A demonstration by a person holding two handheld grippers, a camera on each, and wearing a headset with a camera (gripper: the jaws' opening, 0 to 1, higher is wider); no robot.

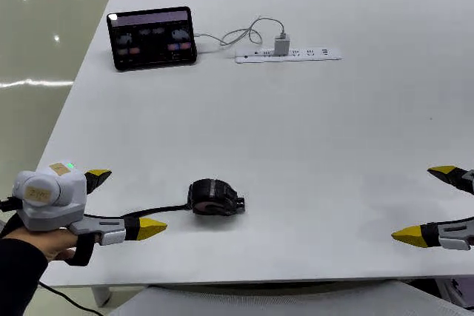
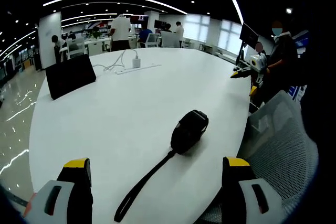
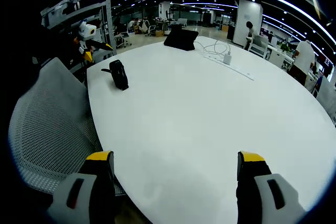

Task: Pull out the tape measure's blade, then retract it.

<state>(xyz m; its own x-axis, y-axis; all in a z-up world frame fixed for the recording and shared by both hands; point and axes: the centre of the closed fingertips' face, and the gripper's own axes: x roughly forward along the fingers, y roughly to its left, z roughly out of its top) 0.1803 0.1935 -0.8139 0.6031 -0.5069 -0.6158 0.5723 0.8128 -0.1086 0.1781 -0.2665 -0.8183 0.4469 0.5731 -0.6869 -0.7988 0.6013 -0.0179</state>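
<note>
1. Centrally, the tape measure (image 1: 215, 197) lies on the white table (image 1: 296, 131), a black case close to the table's near edge; neither gripper touches it.
2. Its black wrist strap (image 1: 152, 211) trails from the case toward my left gripper (image 1: 127, 201) and ends between that gripper's jaws.
3. My left gripper, held in my hand (image 1: 44, 242), sits just left of the tape measure with its yellow-tipped jaws spread wide; its own view shows the tape measure (image 2: 190, 129) ahead and the strap (image 2: 144, 184) running down between the tips, with nothing gripped.
4. My right gripper (image 1: 424, 203) is well to the right of the tape measure, jaws likewise spread and holding nothing; in its own view the tape measure (image 3: 118, 74) appears far off to the left.
5. Beyond the tape measure, at the far side of the table, a dark tablet (image 1: 152, 38) stands propped.
6. Right of the tablet, also far beyond the tape measure, a white power strip (image 1: 296, 54) carries a charger (image 1: 281, 44), whose cable (image 1: 237, 35) runs to the tablet.
</note>
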